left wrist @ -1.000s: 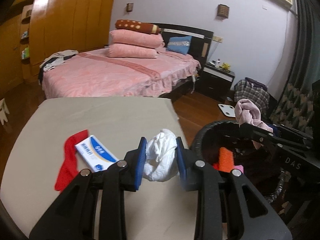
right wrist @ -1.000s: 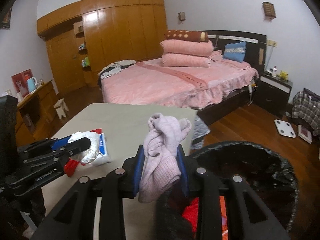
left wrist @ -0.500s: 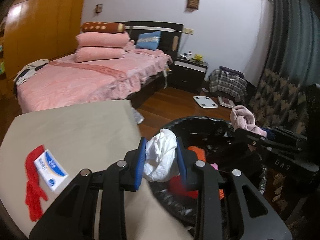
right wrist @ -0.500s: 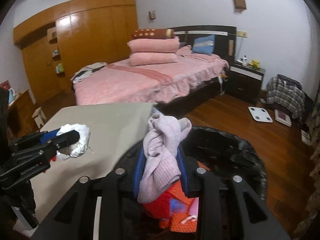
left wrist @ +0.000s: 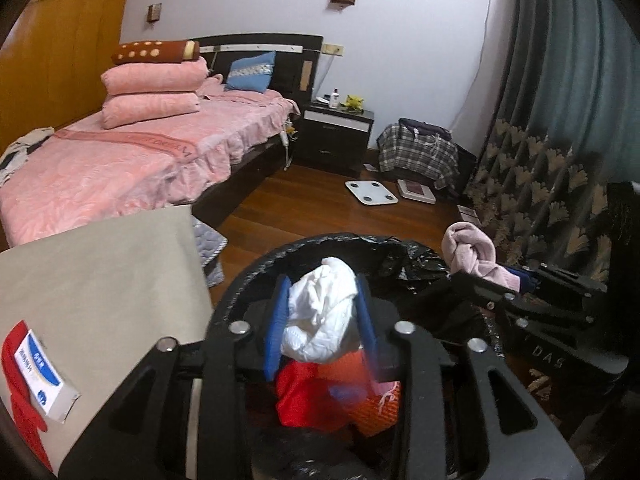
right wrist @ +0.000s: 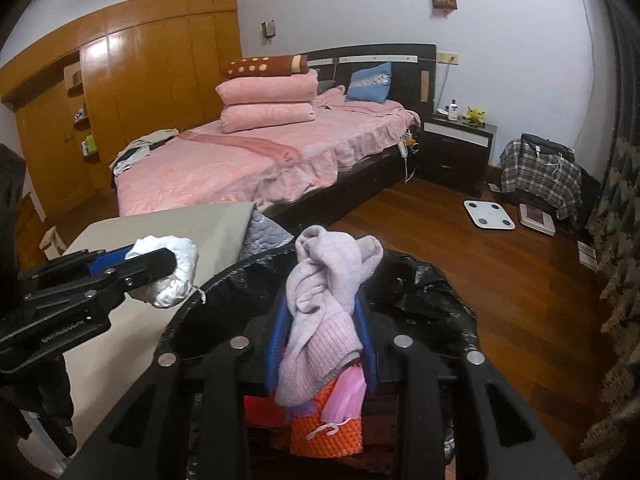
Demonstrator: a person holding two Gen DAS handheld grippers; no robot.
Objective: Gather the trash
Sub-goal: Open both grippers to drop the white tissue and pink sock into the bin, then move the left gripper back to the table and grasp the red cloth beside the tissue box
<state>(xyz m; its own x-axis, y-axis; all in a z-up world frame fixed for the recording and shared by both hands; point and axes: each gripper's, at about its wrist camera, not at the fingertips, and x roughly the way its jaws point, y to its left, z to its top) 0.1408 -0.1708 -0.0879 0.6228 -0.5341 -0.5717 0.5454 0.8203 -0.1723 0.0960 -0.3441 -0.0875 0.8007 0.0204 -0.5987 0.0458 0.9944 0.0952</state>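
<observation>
The left tongs (left wrist: 322,320) reach forward and slightly downward over the round bin lined with a black plastic bag (left wrist: 256,276), their blue-padded fingers (left wrist: 276,320) pressed against both sides of a crumpled white plastic wad (left wrist: 324,316). The wad hangs above the bin's opening, over the red and orange items (left wrist: 320,396) already lying inside.

The right tongs (right wrist: 322,328) are held level beside them, pointing over the same bin (right wrist: 420,292) from its near side, closed on a bunched pale pink knitted cloth (right wrist: 324,304) that stands up above the fingertips and droops below them toward the orange mesh piece (right wrist: 328,432) in the bin. In the left wrist view the right tongs enter from the right edge, the pink cloth (left wrist: 472,252) just past the bin's rim; in the right wrist view the left tongs come in from the left, the white wad (right wrist: 168,276) at the rim on the table side.

The beige table (left wrist: 100,272) sits against the bin's left. On its near left corner a white and blue carton (left wrist: 44,376) lies on top of a red cloth (left wrist: 20,396). Behind stand a pink-covered bed (right wrist: 256,160) and a dark nightstand (right wrist: 456,148).
</observation>
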